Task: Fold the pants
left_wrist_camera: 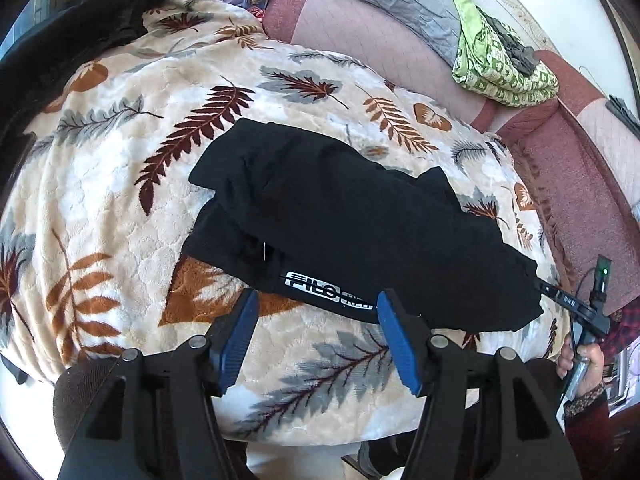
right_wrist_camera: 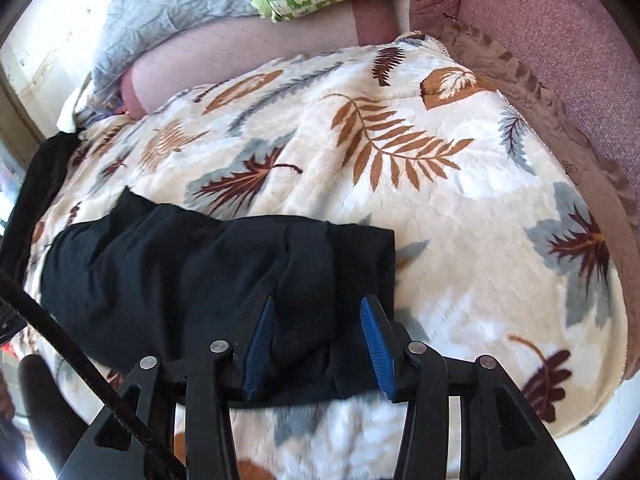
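Folded black pants [left_wrist_camera: 340, 216] lying on leaf-print blanket [left_wrist_camera: 120, 184]; left gripper [left_wrist_camera: 316, 312] and right gripper [right_wrist_camera: 318, 312] fingers spread, released.

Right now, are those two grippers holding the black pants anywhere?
No. Both the left gripper and right gripper are open; the pants lie loose on the blanket.

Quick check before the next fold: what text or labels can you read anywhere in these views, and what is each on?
"FILO": white logo on the black pants, near their front edge.
Smaller word right of it: partly hidden by a finger, unreadable.
"DAS": on the right gripper's arm, at the left view's right edge.
Right wrist view: no text.
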Demonstrator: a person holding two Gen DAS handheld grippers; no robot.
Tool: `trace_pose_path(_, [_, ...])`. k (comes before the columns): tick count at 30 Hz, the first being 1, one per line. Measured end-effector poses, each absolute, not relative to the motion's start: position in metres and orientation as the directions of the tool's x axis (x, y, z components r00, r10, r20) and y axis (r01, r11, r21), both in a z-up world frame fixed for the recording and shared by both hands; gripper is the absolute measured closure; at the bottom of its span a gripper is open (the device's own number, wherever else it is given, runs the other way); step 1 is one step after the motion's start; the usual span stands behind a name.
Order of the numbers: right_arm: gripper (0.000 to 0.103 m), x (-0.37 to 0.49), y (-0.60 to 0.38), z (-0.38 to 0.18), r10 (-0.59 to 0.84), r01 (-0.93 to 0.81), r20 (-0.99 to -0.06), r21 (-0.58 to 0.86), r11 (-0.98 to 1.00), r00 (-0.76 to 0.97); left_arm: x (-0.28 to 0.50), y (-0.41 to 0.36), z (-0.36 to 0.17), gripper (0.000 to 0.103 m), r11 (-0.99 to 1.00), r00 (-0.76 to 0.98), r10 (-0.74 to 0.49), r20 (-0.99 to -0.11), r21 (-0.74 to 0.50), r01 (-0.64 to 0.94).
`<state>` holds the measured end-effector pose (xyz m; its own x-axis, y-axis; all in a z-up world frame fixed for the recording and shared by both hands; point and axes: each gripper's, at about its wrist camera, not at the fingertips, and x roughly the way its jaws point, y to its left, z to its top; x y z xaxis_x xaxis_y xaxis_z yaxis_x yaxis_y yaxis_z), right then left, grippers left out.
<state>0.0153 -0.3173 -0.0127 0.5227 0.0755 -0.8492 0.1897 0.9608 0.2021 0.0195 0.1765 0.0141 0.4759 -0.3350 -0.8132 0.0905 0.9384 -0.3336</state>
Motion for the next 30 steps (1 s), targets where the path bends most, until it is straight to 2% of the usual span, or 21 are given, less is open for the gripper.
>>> trace_pose_path(1, [0.052,0.020,-0.315,-0.017,0.065,0.194,-0.854,0.191,0.962,0.516,0.018,0.176,0.015,0.042,0.944,0.481,-0.322,-0.816,-0.317,0.093])
trace_pose_path(2, [0.061,0.025,-0.311,-0.022,0.066,0.185,-0.861,0.183,0.965,0.505,0.017,0.176,0.016,0.042,0.947,0.485,-0.314,-0.816,-0.309,0.092])
trace_pose_path(3, [0.076,0.027,-0.306,-0.023,0.074,0.169,-0.865,0.180,0.969,0.497,0.017,0.178,0.017,0.041,0.949,0.491,-0.306,-0.816,-0.302,0.089])
trace_pose_path(4, [0.096,0.027,-0.302,-0.024,0.081,0.157,-0.868,0.179,0.971,0.491,0.016,0.179,0.017,0.040,0.949,0.496,-0.303,-0.814,-0.303,0.083])
trace_pose_path(10, [0.097,0.001,-0.320,0.000,0.090,0.218,-0.831,0.247,0.944,0.549,0.025,0.203,0.012,0.038,0.936,0.503,-0.304,-0.809,-0.351,0.002])
trace_pose_path(14, [0.097,-0.011,-0.344,-0.006,0.014,0.300,-0.856,0.197,0.933,0.517,0.030,0.214,0.009,0.038,0.927,0.504,-0.311,-0.806,-0.375,-0.027])
trace_pose_path(18, [0.097,-0.006,-0.344,-0.021,-0.020,0.310,-0.887,0.141,0.940,0.462,0.046,0.236,0.004,0.034,0.885,0.508,-0.347,-0.789,-0.454,-0.101])
trace_pose_path(19, [0.096,-0.004,-0.341,-0.024,-0.037,0.307,-0.892,0.116,0.945,0.450,0.053,0.243,0.002,0.030,0.866,0.511,-0.365,-0.778,-0.485,-0.120])
trace_pose_path(22, [0.093,-0.001,-0.333,-0.023,-0.079,0.290,-0.891,0.061,0.955,0.448,0.074,0.260,-0.004,0.029,0.824,0.519,-0.387,-0.762,-0.539,-0.176])
trace_pose_path(27, [0.083,-0.016,-0.337,-0.010,-0.076,0.326,-0.869,0.102,0.940,0.489,0.121,0.251,-0.017,0.028,0.842,0.460,-0.414,-0.785,-0.523,-0.133])
trace_pose_path(28, [0.082,-0.020,-0.339,-0.008,-0.079,0.336,-0.866,0.106,0.936,0.493,0.127,0.245,-0.021,0.030,0.852,0.438,-0.416,-0.797,-0.510,-0.116])
trace_pose_path(29, [0.082,-0.024,-0.341,-0.005,-0.082,0.346,-0.864,0.110,0.932,0.497,0.133,0.234,-0.024,0.039,0.881,0.405,-0.389,-0.827,-0.463,-0.100])
trace_pose_path(30, [0.082,-0.029,-0.342,-0.003,-0.088,0.357,-0.862,0.113,0.927,0.500,0.134,0.229,-0.025,0.068,0.907,0.392,-0.339,-0.855,-0.408,-0.105])
